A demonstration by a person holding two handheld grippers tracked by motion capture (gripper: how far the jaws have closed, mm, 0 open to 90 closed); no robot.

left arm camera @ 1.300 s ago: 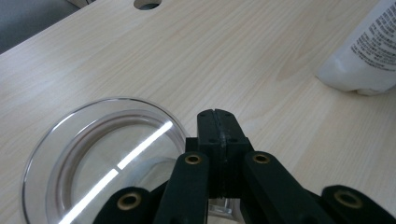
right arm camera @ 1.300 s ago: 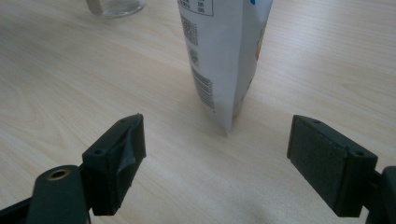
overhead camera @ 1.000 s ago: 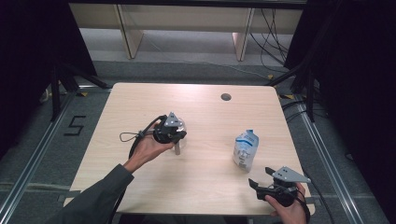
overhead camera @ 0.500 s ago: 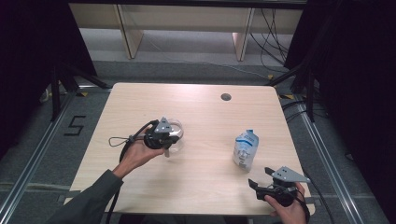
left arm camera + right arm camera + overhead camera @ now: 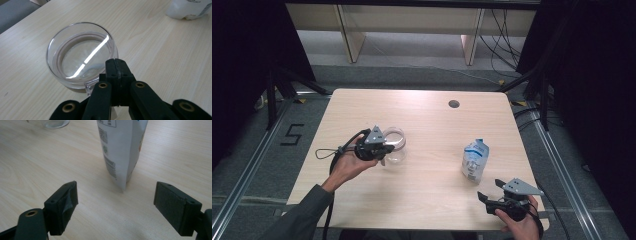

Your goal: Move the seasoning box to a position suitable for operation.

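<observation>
**Pouch stands dead ahead of the spread right jaws**

The right gripper (image 5: 497, 200) rests at the table's (image 5: 432, 200) near edge, jaws spread wide. The white pouch (image 5: 120, 150) stands upright just beyond them, centred in the gap, narrow edge toward the gripper. Farther off, the left gripper (image 5: 116, 67) has its jaws pressed together, pinching the near rim of the glass cup (image 5: 80, 55).

Both grippers are black. The left gripper (image 5: 117, 72) has brass rivets; the right gripper (image 5: 504, 196) carries a grey plate. The sleeve (image 5: 304, 212) is olive.
</observation>
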